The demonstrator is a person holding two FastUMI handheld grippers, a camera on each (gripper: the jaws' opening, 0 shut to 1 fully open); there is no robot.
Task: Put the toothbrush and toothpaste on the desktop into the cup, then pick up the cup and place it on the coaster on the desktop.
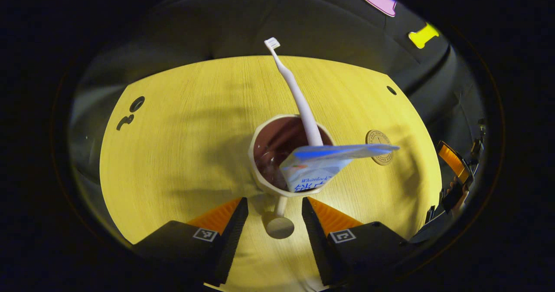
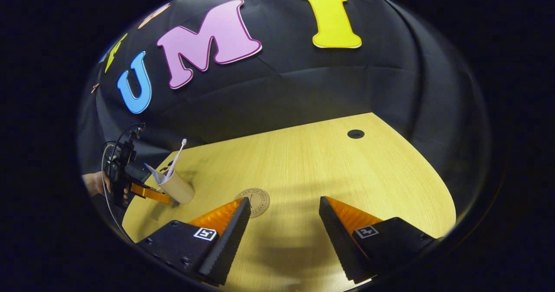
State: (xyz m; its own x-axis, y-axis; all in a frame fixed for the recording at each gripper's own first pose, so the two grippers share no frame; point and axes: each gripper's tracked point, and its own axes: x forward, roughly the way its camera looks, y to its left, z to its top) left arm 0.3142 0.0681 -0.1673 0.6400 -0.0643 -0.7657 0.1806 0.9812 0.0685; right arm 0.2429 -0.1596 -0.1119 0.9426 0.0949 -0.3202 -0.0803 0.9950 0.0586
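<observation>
— Since the toothbrush [image 1: 294, 93] and toothpaste [image 1: 321, 165] both stand in the cup [image 1: 264, 180], what's left?

— Only the lift. My left tool [image 1: 275, 214] is spread either side of the cup's handle, pinching nothing; my right tool [image 2: 284, 227] hangs spread over the desk [image 2: 329, 170], near the coaster [image 2: 258, 199].

— Count?

— One brush, one tube, one cup, one coaster, cup well left of it.

A pale wood-grain desktop [image 2: 303, 166] with a rounded edge glows under warm light, soft shadows falling across it. One round cable hole [image 2: 355, 133] sits near the far edge, and creased black cloth [image 2: 303, 88] hangs as the wall behind.
</observation>
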